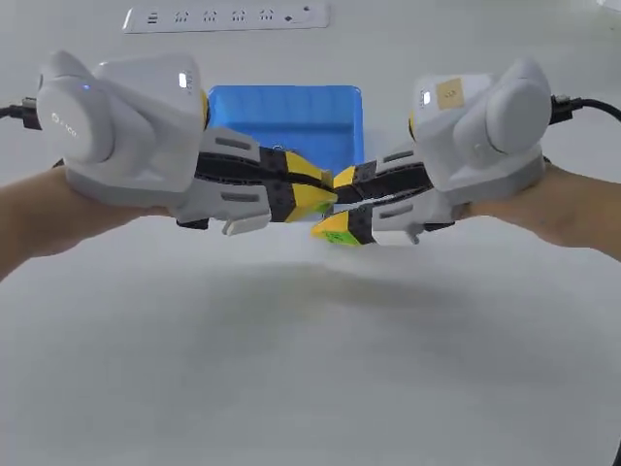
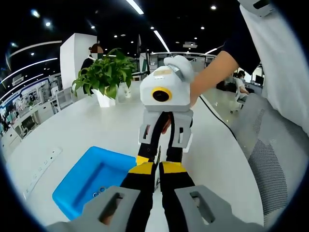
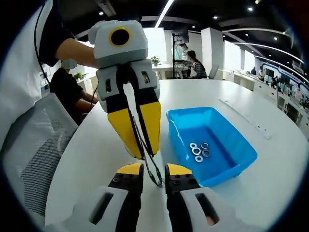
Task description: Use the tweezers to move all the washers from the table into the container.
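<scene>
Over the white table, my two grippers meet tip to tip in front of the blue container (image 1: 291,109). My left gripper (image 1: 315,189) comes in from the left and is shut on thin black tweezers (image 3: 145,140). In the right gripper view the left gripper (image 3: 145,152) points down at me, and the tweezers run from its yellow fingers (image 3: 124,126) into my right gripper (image 3: 154,171). The right gripper's jaws stand a little apart around the tweezers' end. Several washers (image 3: 199,150) lie inside the container (image 3: 231,162). The tweezers (image 2: 158,153) rise between the left gripper (image 2: 158,169) jaws.
A white power strip (image 1: 228,16) lies behind the container at the table's far edge. A potted plant (image 2: 106,72) stands farther along the table. A grey mesh chair (image 3: 34,145) is beside the table. Bare white tabletop (image 1: 310,369) lies in front of the grippers.
</scene>
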The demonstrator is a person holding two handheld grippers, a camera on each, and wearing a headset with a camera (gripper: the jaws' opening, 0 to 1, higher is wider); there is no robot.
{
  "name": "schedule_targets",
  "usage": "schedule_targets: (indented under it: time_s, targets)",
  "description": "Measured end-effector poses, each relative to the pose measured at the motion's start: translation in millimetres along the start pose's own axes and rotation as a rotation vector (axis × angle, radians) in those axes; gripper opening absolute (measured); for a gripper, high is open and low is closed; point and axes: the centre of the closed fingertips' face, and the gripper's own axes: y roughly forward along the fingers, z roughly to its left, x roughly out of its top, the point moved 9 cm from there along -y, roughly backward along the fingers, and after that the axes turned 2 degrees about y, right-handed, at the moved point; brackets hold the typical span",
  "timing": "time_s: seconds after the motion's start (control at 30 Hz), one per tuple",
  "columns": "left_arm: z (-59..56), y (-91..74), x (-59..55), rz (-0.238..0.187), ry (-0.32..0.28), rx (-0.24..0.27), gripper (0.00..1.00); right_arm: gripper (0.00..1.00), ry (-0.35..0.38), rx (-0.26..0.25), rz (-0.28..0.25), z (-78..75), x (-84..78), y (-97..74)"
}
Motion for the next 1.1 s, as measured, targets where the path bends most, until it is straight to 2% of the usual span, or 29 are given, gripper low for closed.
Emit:
schedule_targets:
  time_s: [0.13,0.23,0.4,0.43,0.5,0.57,0.7,0.8,0.9,1.0,1.1]
  targets:
    - [-0.6,-0.8,0.5,0.0,0.0,-0.001,0.07,0.14,-0.018,0.015,0.028,0.0,-1.2,1.6]
    - [-0.6,-1.6,0.7,0.001,-0.001,-0.002,0.07,0.12,-0.031,0.019,0.029,1.2,-0.5,2.0]
    - [0.9,-3.1,1.1,0.009,-0.004,0.016,0.07,0.1,-0.052,0.002,0.025,1.5,0.5,2.1]
    - [0.6,-3.3,1.3,0.013,-0.022,0.022,0.07,0.1,-0.059,0.0,0.022,1.9,0.4,2.0]
    - [-0.1,-3.0,1.5,0.014,-0.009,0.036,0.07,0.09,-0.063,-0.005,0.015,1.8,0.0,1.6]
    - [-0.1,-3.0,1.6,0.013,-0.044,0.036,0.07,0.09,-0.069,-0.01,0.01,2.7,-0.5,1.2]
    - [1.2,-1.0,3.5,0.029,-0.048,0.042,0.08,0.09,-0.068,-0.022,0.003,2.5,-1.0,0.6]
    - [1.0,-0.8,4.5,0.035,-0.051,0.032,0.09,0.09,-0.065,-0.026,-0.007,3.6,-1.8,0.7]
    - [-1.0,0.0,4.6,0.053,-0.03,0.014,0.11,0.09,-0.068,-0.026,-0.011,5.2,-1.9,1.5]
    - [-4.1,0.4,5.4,0.047,-0.039,-0.009,0.17,0.09,-0.069,-0.029,-0.012,5.9,-1.6,2.4]
    - [-5.1,-0.4,4.1,0.067,-0.018,-0.004,0.19,0.09,-0.072,-0.026,-0.008,6.9,-1.2,2.7]
